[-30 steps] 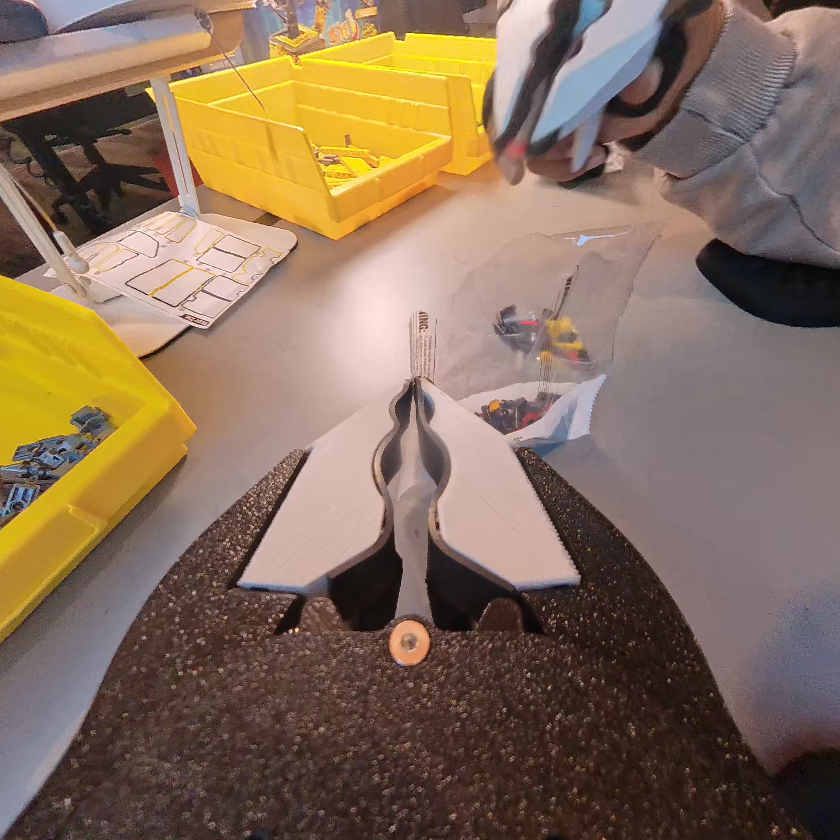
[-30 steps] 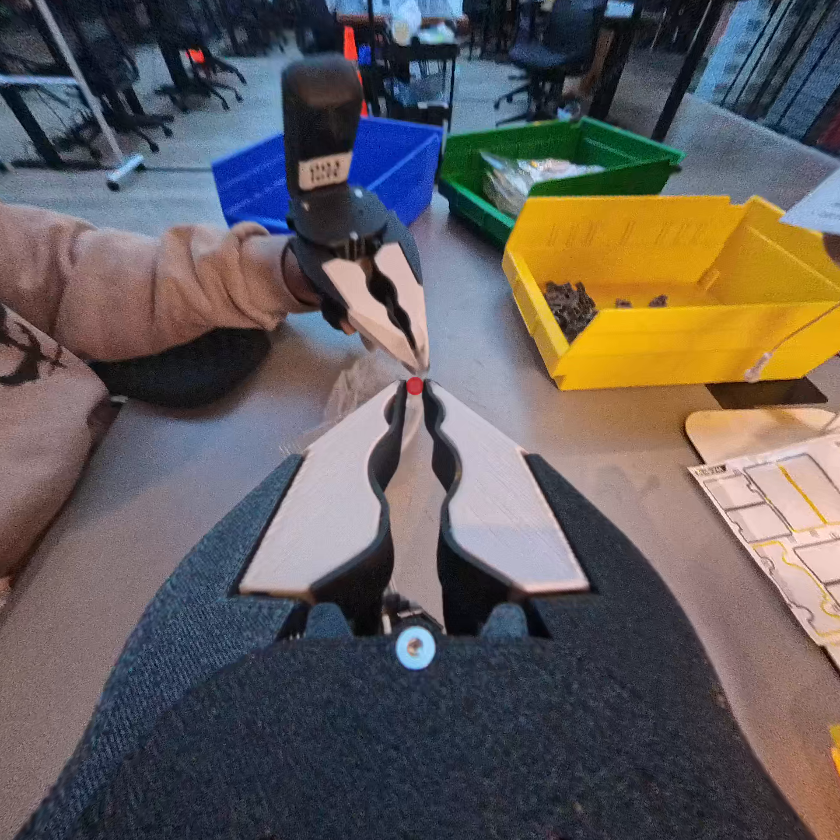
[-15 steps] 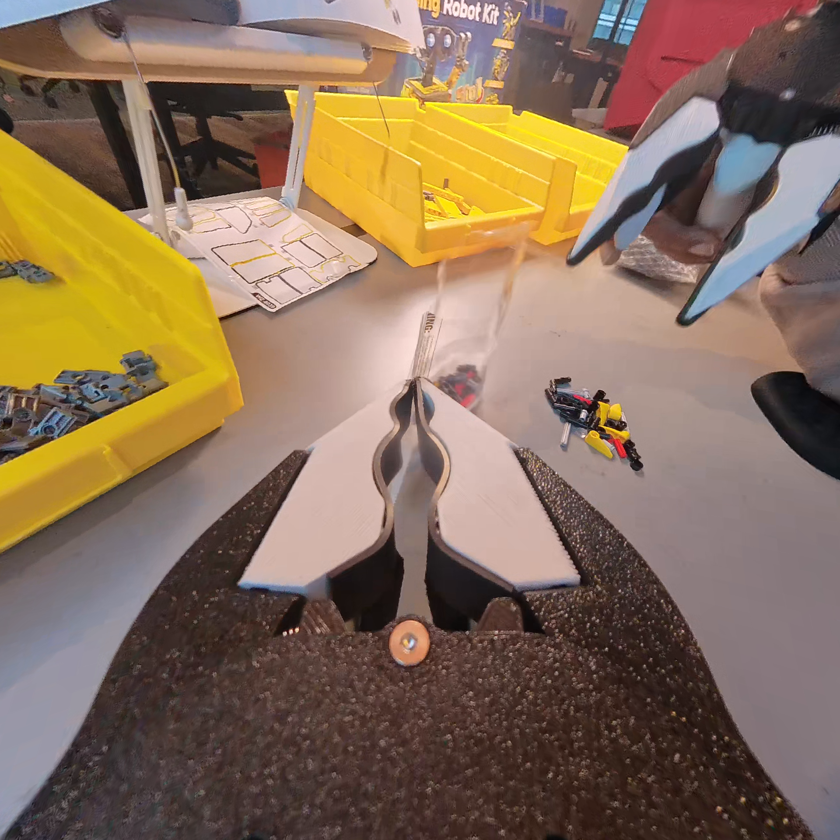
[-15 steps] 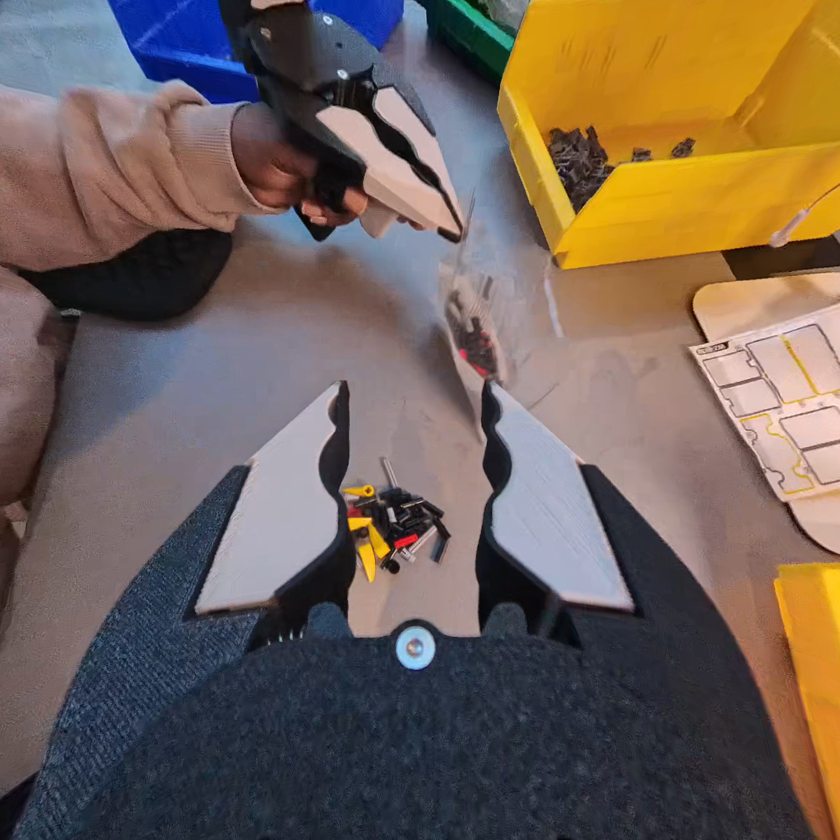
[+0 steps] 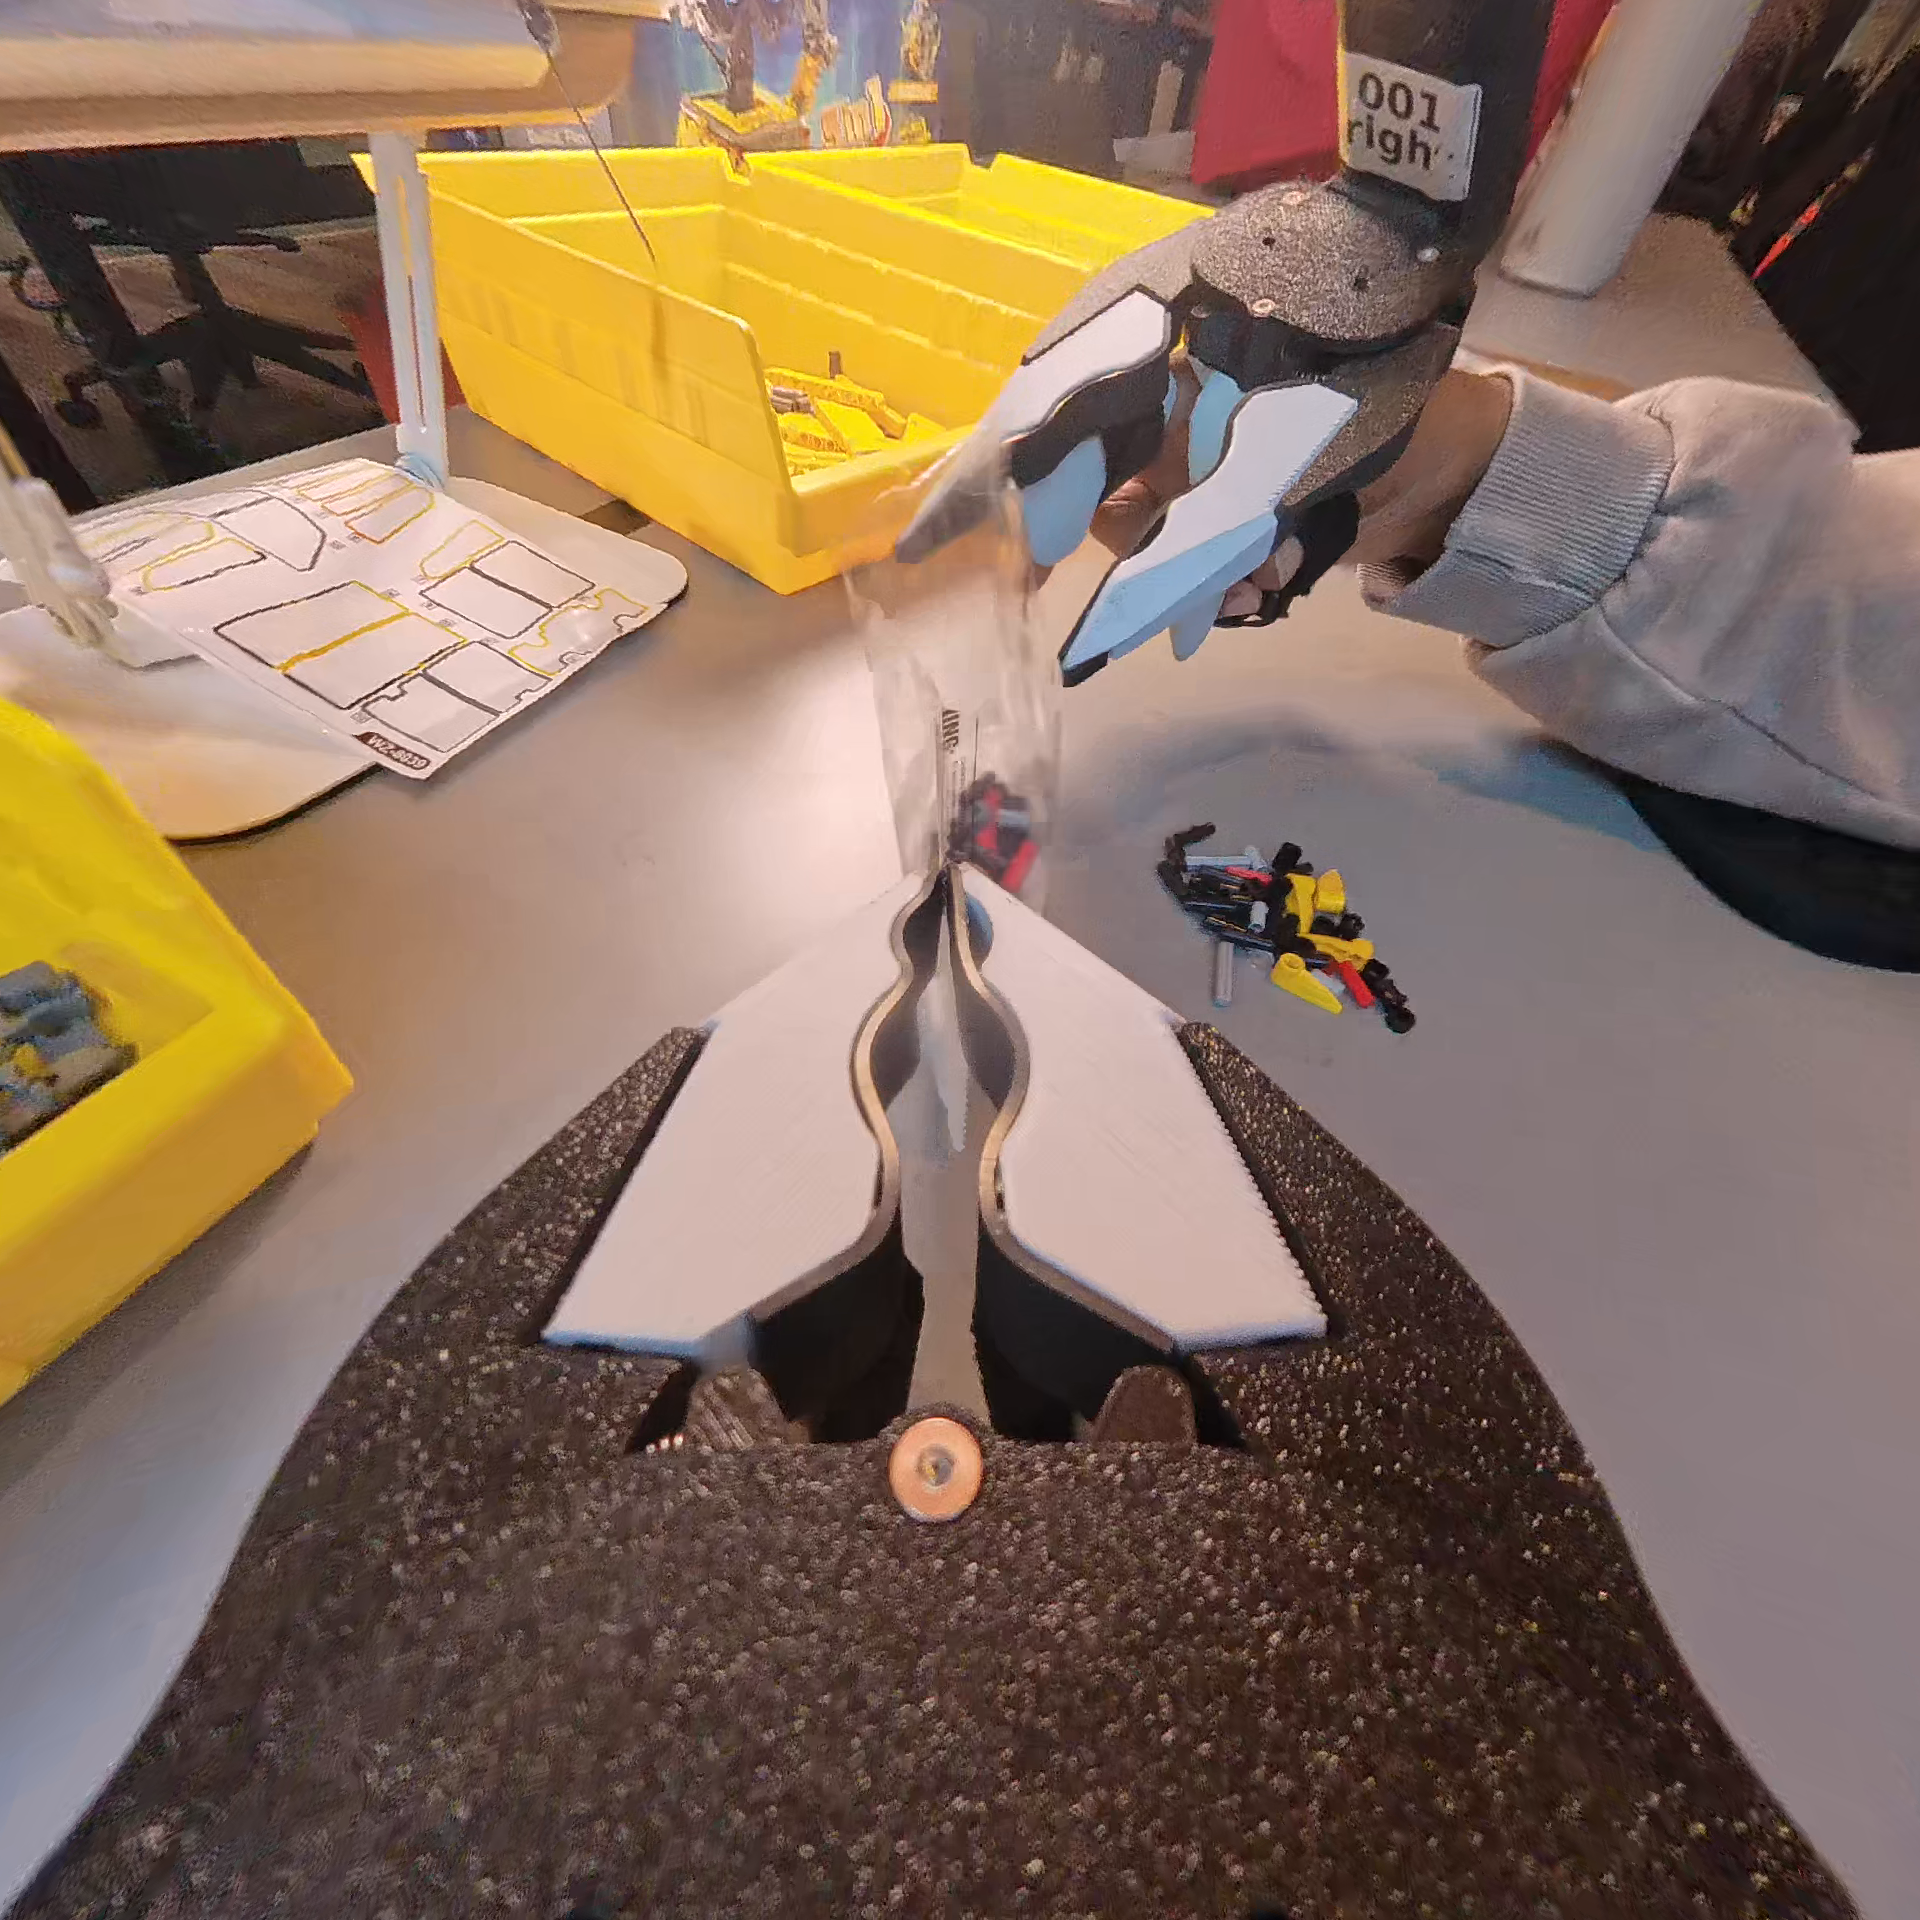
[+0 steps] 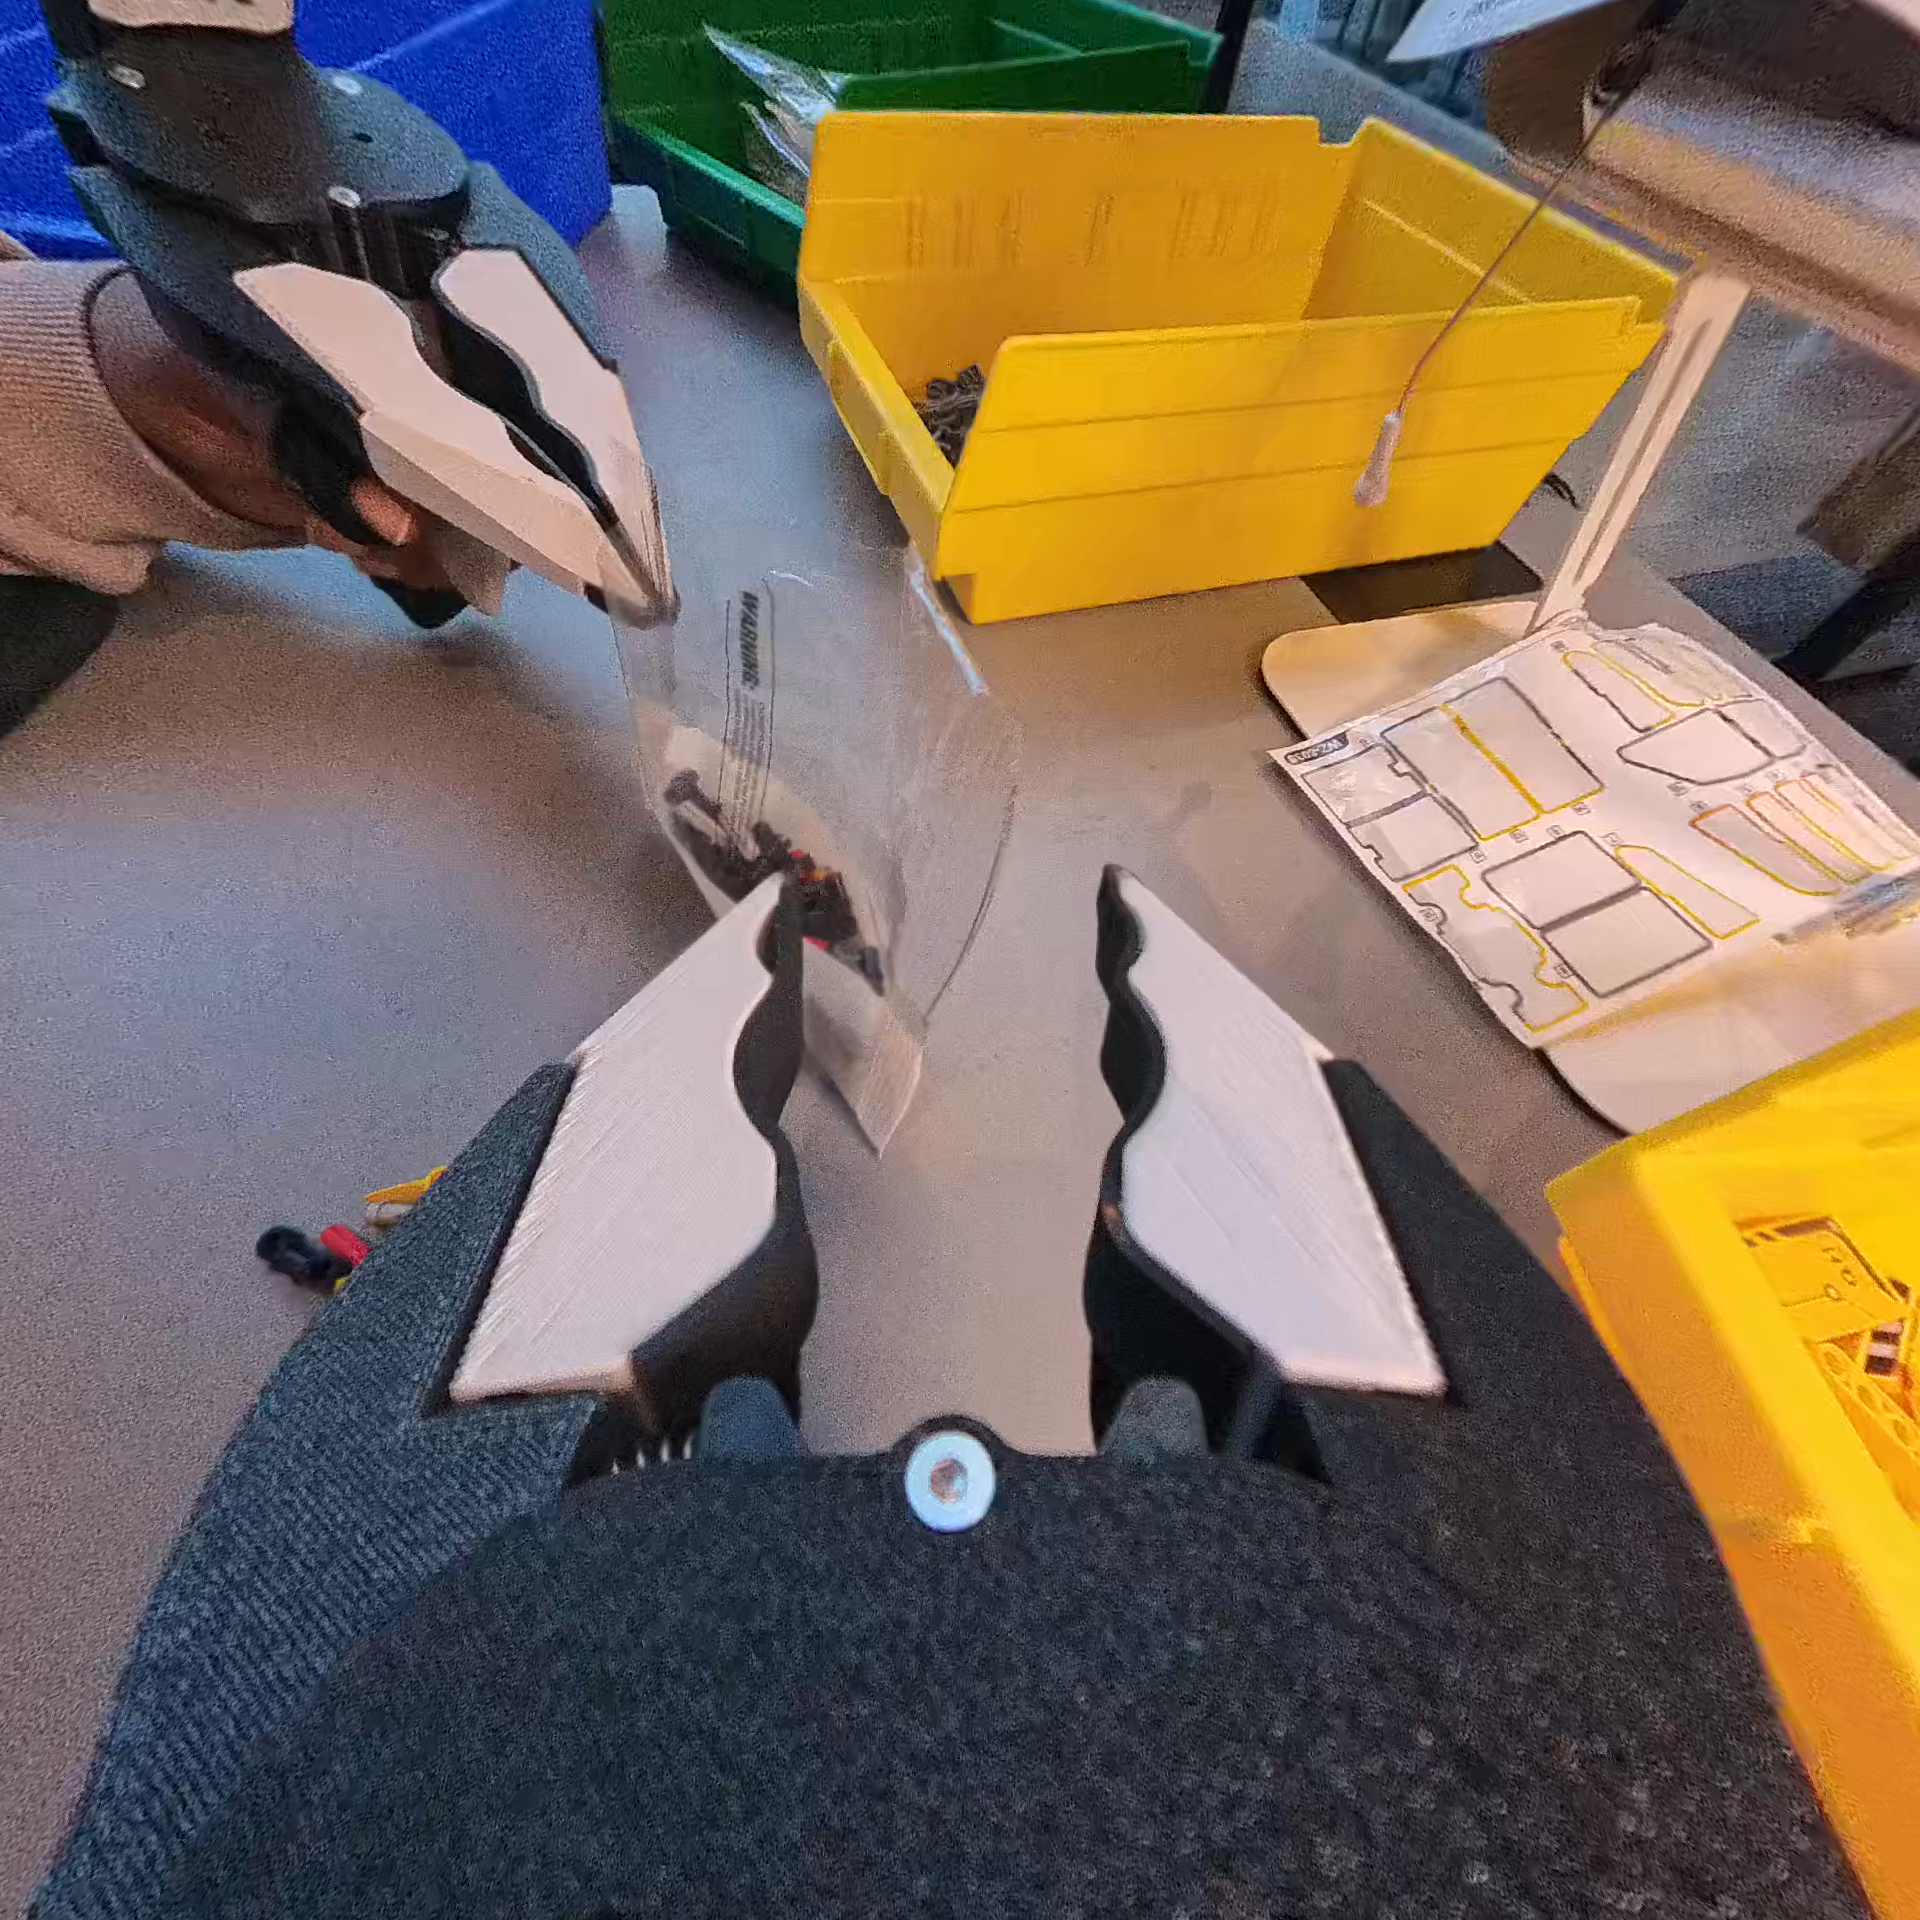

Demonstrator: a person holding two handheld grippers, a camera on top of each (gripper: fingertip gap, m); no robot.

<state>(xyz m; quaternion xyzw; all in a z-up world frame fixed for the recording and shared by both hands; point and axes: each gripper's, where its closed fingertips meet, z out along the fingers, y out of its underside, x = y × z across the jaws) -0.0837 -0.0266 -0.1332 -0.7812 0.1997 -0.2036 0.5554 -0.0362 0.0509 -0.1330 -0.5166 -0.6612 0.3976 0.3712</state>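
While the left gripper (image 5: 948, 883) pinches a clear bag (image 6: 831, 790) above the counter (image 5: 1558, 1195), the right gripper (image 6: 940, 883) gapes, seemingly just touching it; loose parts (image 5: 1288, 930) lie nearby.

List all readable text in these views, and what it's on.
Not transcribing writing; where it stands:
White sticker on the right gripper's handle: printed characters.
Clear plastic bag, pinched by the left gripper: black printed strip.
Sticker sheet: small corner code.
Colourful box behind the yellow bins: blurred.
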